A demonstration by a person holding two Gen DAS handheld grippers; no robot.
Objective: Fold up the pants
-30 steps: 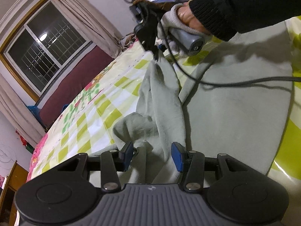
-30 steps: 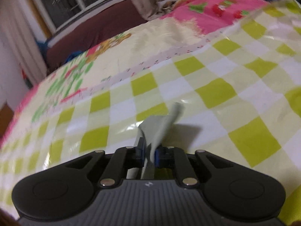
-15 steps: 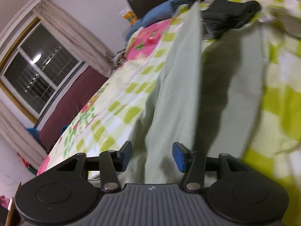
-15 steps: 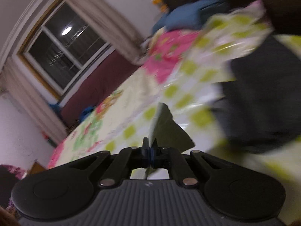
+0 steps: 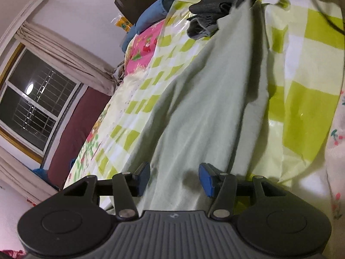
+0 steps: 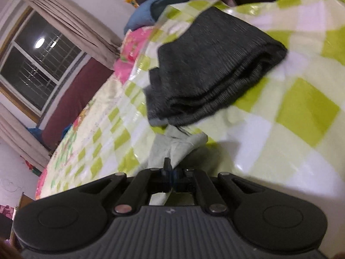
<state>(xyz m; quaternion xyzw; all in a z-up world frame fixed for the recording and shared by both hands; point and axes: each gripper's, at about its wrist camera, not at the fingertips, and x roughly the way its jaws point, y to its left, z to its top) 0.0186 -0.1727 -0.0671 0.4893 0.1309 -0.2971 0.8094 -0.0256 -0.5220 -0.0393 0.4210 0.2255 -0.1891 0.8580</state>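
Note:
Pale green pants (image 5: pixel 204 108) lie stretched in a long strip across the checked bed cover (image 5: pixel 301 86), running from my left gripper toward the far end. My left gripper (image 5: pixel 174 178) stands open just over the near end, its blue pads either side of the cloth and not pressing it. In the right wrist view, my right gripper (image 6: pixel 170 174) is shut on a bunched end of the pants (image 6: pixel 179 144), low over the cover and close to a folded dark garment.
A folded dark grey garment (image 6: pixel 211 64) lies on the cover just beyond the right gripper, and is also in the left view (image 5: pixel 207 19). A blue pillow (image 5: pixel 155 15) sits at the bed's far end. A window (image 5: pixel 32 108) with curtains stands on the left.
The right gripper has carried its end of the pants across the bed to beside the dark garment. The bunched cloth at the left gripper is now pulled out long and flat.

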